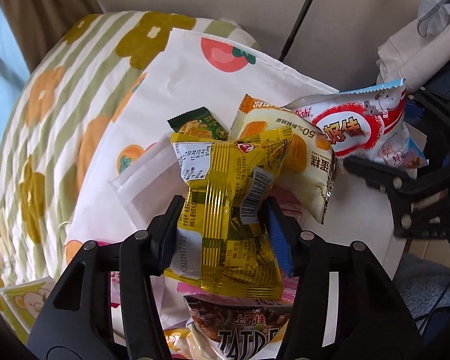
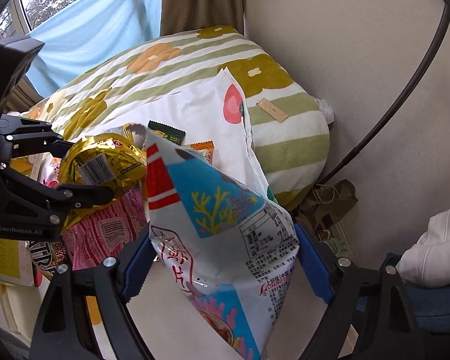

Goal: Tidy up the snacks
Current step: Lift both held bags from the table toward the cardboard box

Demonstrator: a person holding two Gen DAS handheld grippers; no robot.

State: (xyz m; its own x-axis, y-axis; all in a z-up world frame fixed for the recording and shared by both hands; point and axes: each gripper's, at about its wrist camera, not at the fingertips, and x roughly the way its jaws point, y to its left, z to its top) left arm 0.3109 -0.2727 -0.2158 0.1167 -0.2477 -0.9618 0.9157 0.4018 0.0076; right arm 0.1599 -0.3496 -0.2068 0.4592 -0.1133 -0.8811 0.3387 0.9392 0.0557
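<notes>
My left gripper point(image 1: 222, 225) is shut on a crinkled gold snack packet point(image 1: 228, 198) and holds it above the snack pile; it also shows in the right wrist view point(image 2: 102, 165). My right gripper point(image 2: 225, 255) is shut on a white and blue Oishi prawn cracker bag point(image 2: 222, 228), which also shows at the right of the left wrist view point(image 1: 363, 126). A pale yellow cake packet point(image 1: 288, 150), a dark green packet point(image 1: 195, 126) and a dark "TATO" chips bag point(image 1: 240, 324) lie on the white fruit-print cloth point(image 1: 195, 69).
A flower-print striped duvet point(image 1: 60, 120) lies behind the cloth. A pink striped packet point(image 2: 105, 228) lies under the gold one. A dark pole point(image 2: 405, 96) leans on the beige wall. White clothing point(image 2: 435, 249) lies at the right.
</notes>
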